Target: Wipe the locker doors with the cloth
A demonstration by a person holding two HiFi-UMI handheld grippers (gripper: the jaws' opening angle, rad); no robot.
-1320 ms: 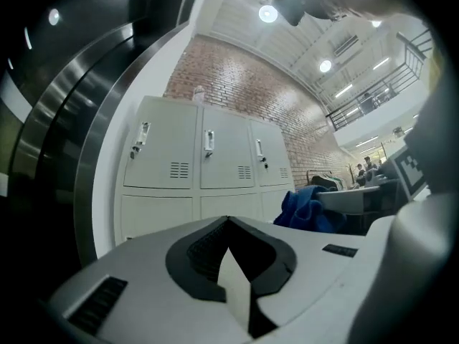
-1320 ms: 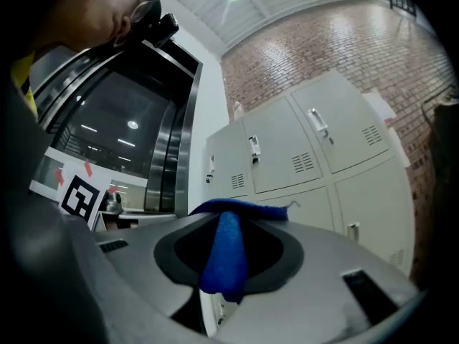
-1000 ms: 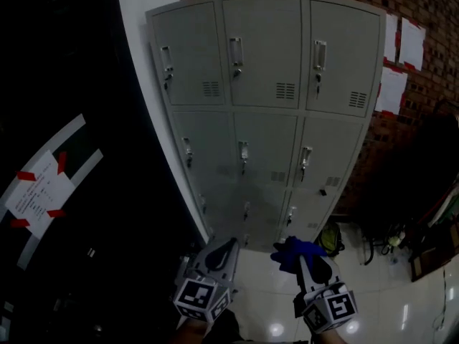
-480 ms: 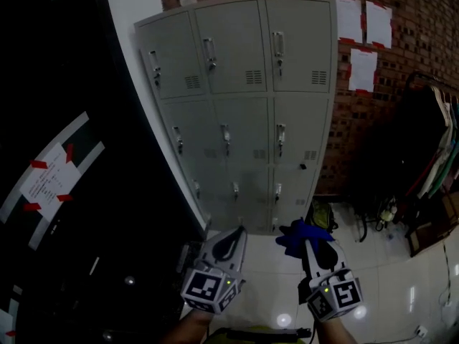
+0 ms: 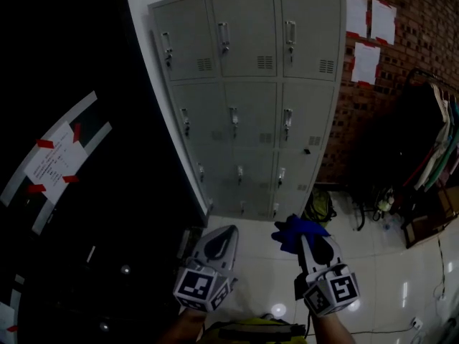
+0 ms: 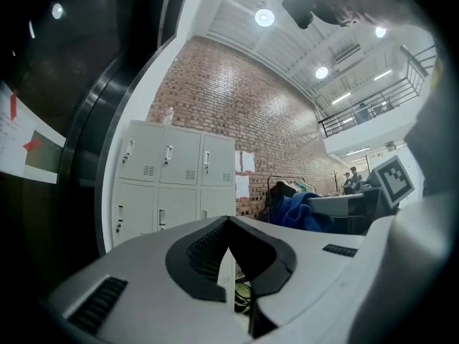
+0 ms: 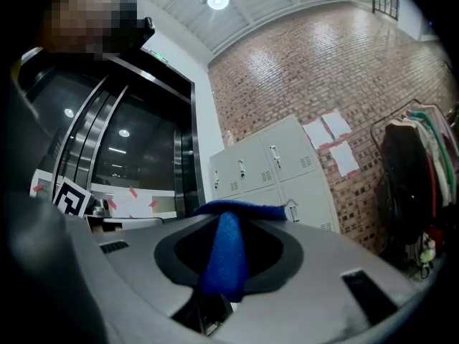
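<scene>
A grey bank of lockers [image 5: 251, 99] stands against the brick wall ahead, three doors wide and three high, each with a handle. It also shows far off in the left gripper view as lockers [image 6: 172, 185] and in the right gripper view as lockers [image 7: 276, 170]. My right gripper [image 5: 301, 236] is shut on a blue cloth [image 5: 297, 231], which bunches over its tips; the same blue cloth [image 7: 224, 253] hangs between the jaws in its own view. My left gripper [image 5: 228, 231] is shut and holds nothing. Both grippers hang well short of the doors.
A dark glass wall with a taped paper notice [image 5: 54, 163] runs along the left. White sheets [image 5: 366, 63] hang on the brick wall to the right. A clothes rack [image 5: 430, 156] and a green bag [image 5: 319, 206] stand at the right on the glossy tile floor [image 5: 387, 278].
The view has shifted a little, so the lockers sit slightly farther right and higher. Both grippers stay low in front, the cloth still held in the right one.
</scene>
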